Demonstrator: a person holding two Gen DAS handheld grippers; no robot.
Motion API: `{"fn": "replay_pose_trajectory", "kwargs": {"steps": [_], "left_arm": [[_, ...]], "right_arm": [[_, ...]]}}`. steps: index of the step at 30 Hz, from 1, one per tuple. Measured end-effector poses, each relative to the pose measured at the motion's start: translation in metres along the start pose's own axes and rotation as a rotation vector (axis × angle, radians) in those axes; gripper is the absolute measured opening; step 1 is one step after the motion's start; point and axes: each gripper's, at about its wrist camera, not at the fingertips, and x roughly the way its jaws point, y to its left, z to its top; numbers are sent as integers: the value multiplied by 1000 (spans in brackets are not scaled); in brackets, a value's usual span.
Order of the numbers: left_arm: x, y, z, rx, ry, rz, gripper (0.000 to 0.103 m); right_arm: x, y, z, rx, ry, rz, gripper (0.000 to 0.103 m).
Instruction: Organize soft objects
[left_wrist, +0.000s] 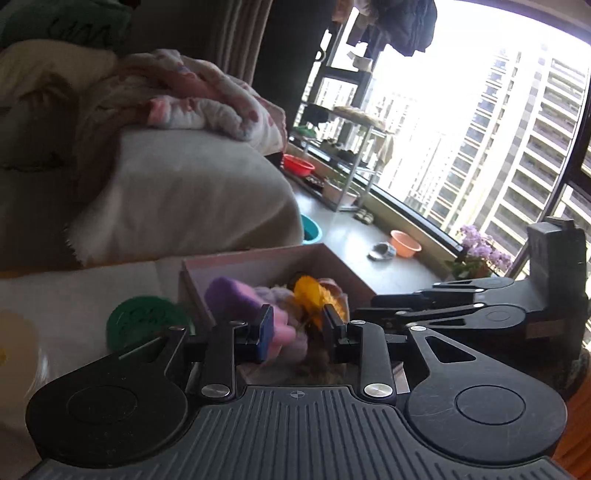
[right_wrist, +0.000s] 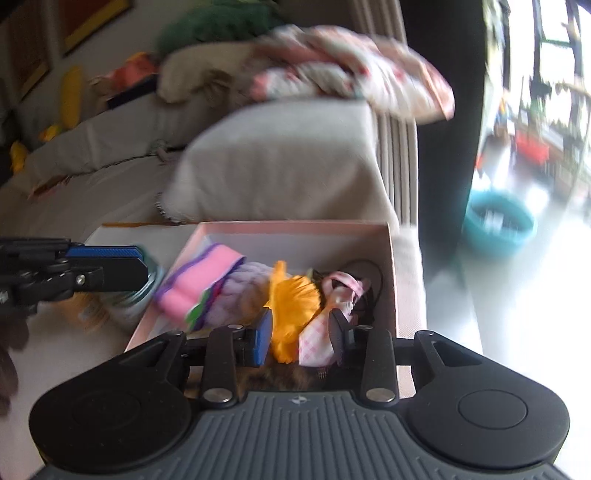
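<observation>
- Left wrist view: the left gripper (left_wrist: 298, 328) hangs over the near end of a pink cardboard box (left_wrist: 236, 258); its two fingers stand apart with a gap between them, and nothing is pinched by the pads.
- Inside the box lie soft objects in a heap: a purple-and-pink plush piece (left_wrist: 236, 299), a pale lilac knitted item (left_wrist: 273, 295) and an orange fluffy toy (left_wrist: 310, 291), the last just beyond the fingertip on the right of the frame.
- A brown furry mass (left_wrist: 317, 360) shows low between the fingers; whether it touches them cannot be told.
- A green round lid (left_wrist: 147, 321) sits just left of the box on a white surface (left_wrist: 81, 291).
- The right gripper (left_wrist: 380, 308) enters from the right edge, lying sideways near the box; its fingers appear drawn close together.
- Behind stand a sofa arm under a beige cover (left_wrist: 192, 192), a crumpled pink-patterned blanket (left_wrist: 192, 99) on top, and a window (left_wrist: 480, 129) facing tower blocks.
- Right wrist view (blurred): the right gripper (right_wrist: 301, 334) is over the same box (right_wrist: 295, 227); the orange toy (right_wrist: 291, 299) and a pink checked cloth (right_wrist: 314, 343) lie between its fingers. Whether the pads press on them cannot be told.
- The plush piece (right_wrist: 199, 280) leans on the box's left wall, the lilac item (right_wrist: 243, 284) beside it.
- The left gripper (right_wrist: 142, 264) reaches in from the left edge above a glass jar (right_wrist: 129, 306) outside the box.
- A teal basin (right_wrist: 498, 225) stands on the floor at right.
</observation>
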Motion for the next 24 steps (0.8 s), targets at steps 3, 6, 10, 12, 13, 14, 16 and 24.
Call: {"fn": "replay_pose_trajectory", "kwargs": {"steps": [3,6,10,12,13,14,16,24], "left_arm": [[-48,-11,-44,43,-22,76,31],[-70,-17,-89,107,8,205,32],[-88,-1,-137,21,59,344,32],[-94,3,-152,-30,71,393,31],[-95,3,-158,-43,77,401,31],[-91,1,-161,-45,83,410,31],[-83,-6,-164,-28,80,420,35],[-64,-38,-170,4,29,473,71]], "right_arm": [[-29,20,-25,-41,-59,1,49],[-50,44,-56,-68,-103,-40,62],[-47,77,-90,-62,-55,-75,70],[-35,88,-101,-24,10,-65,70],[-27,93,-105,-12,35,-66,70],[-21,96,-108,-8,53,-81,70],[-8,100,-115,-6,86,-117,71],[-4,83,-125,70,51,-206,103]]}}
